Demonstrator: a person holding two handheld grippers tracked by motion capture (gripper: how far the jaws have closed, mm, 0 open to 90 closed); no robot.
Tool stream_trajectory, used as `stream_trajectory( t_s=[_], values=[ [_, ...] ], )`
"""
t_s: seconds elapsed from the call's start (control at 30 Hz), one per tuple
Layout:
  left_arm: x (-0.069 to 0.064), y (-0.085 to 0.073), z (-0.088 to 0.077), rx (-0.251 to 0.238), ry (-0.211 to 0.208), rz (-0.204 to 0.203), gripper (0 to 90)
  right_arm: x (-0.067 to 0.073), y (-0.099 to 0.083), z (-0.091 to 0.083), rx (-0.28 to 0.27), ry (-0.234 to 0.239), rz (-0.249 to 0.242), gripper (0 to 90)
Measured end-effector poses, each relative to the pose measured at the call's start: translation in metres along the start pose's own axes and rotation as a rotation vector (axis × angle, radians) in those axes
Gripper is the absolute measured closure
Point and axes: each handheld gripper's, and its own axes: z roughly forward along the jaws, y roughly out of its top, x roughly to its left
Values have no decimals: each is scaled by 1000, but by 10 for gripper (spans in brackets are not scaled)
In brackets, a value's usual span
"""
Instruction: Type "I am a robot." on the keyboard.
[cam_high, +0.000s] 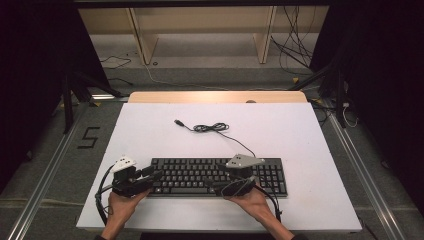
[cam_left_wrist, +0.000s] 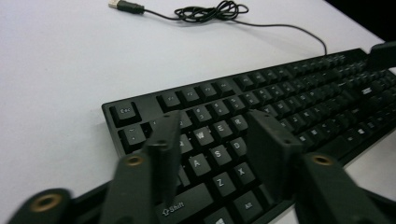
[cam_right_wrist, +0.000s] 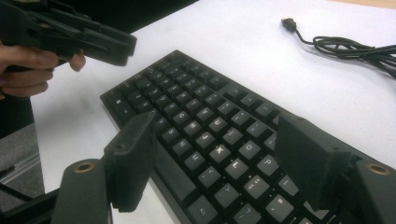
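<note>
Here the keyboard lies lengthwise across the table.

You have open white table to the left and right of the keyboard and across most of the far half, wide enough for either hand to pass. The one obstacle out there is the keyboard's cable, coiled just beyond its far edge near the middle, with the plug trailing left. Along the near edge only a narrow strip stays free, and your hands already sit in it.
</note>
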Motion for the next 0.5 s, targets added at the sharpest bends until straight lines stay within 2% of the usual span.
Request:
stream_trajectory(
  t_s=[0.1, 0.33, 0.5],
  values=[
    [1, 0, 5, 31, -2, 0, 690, -1, 0, -2, -5, -2, -1, 306],
    [-4, 2, 17, 89, 11, 53, 884, -2, 1, -4, -13, -11, 1, 300],
    [-6, 2, 21, 113, 19, 72, 892, -2, 2, -5, -20, -12, 1, 290]
  ],
)
